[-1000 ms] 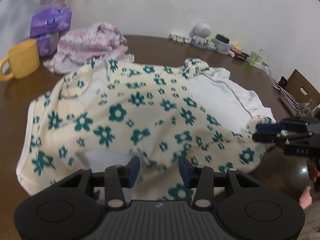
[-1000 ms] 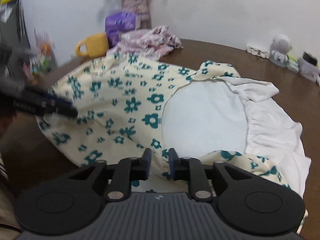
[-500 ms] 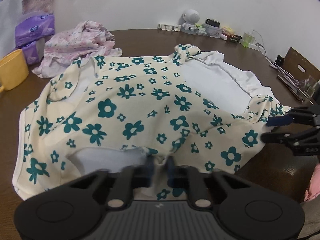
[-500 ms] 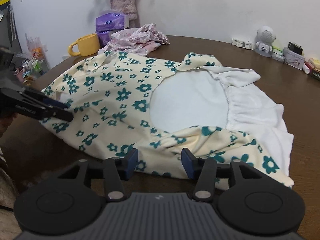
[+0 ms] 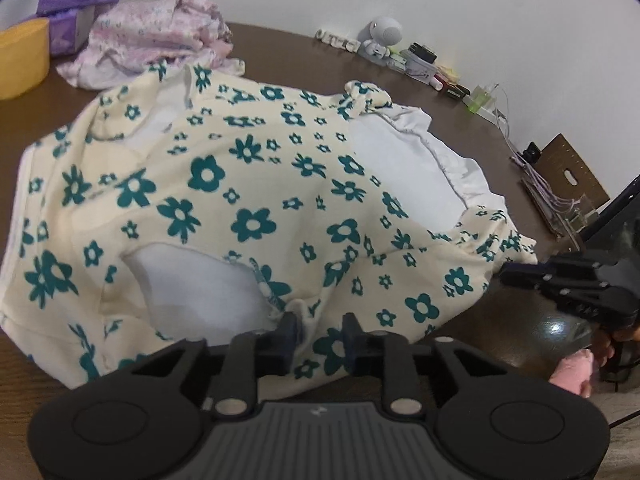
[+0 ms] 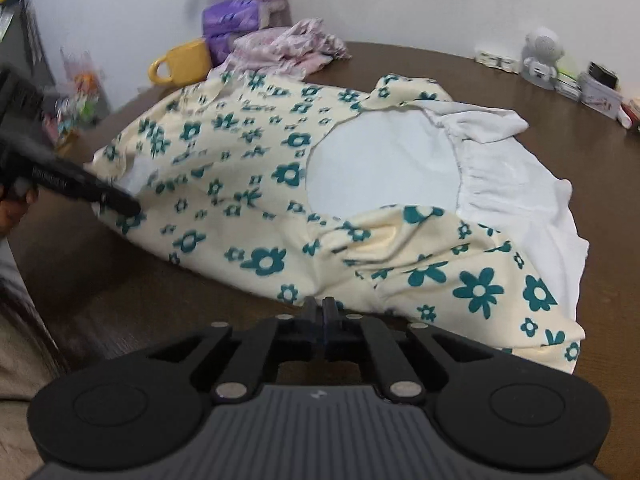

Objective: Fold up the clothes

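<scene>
1. The brown wooden table (image 5: 280,46) carries everything seen from both wrist views.
2. The cream garment (image 5: 248,184), printed with teal flowers and showing a white lining, lies spread over the middle of the table; its near edge runs along the table's front, just ahead of both tools.
3. A crumpled pink garment (image 5: 160,36) sits at the far side, touching the cream one's far corner.
4. Purple tissue packs (image 6: 232,20) stand behind the pink heap, with a yellow mug (image 6: 184,62) just beside them.
5. The left gripper (image 5: 318,330) has its fingers parted, a fold of the cream hem lying between them without being pinched (the fingers (image 5: 289,326) stand clear of each other).
6. The right gripper (image 6: 324,310) is clenched, its two tips pressed together at the cream garment's near edge; whether any cloth is caught between them cannot be told from these views.
7. A small white robot figure (image 5: 384,36) stands by the wall, among small clutter.
8. A pink sleeve (image 5: 572,374) shows near the right tool.
</scene>
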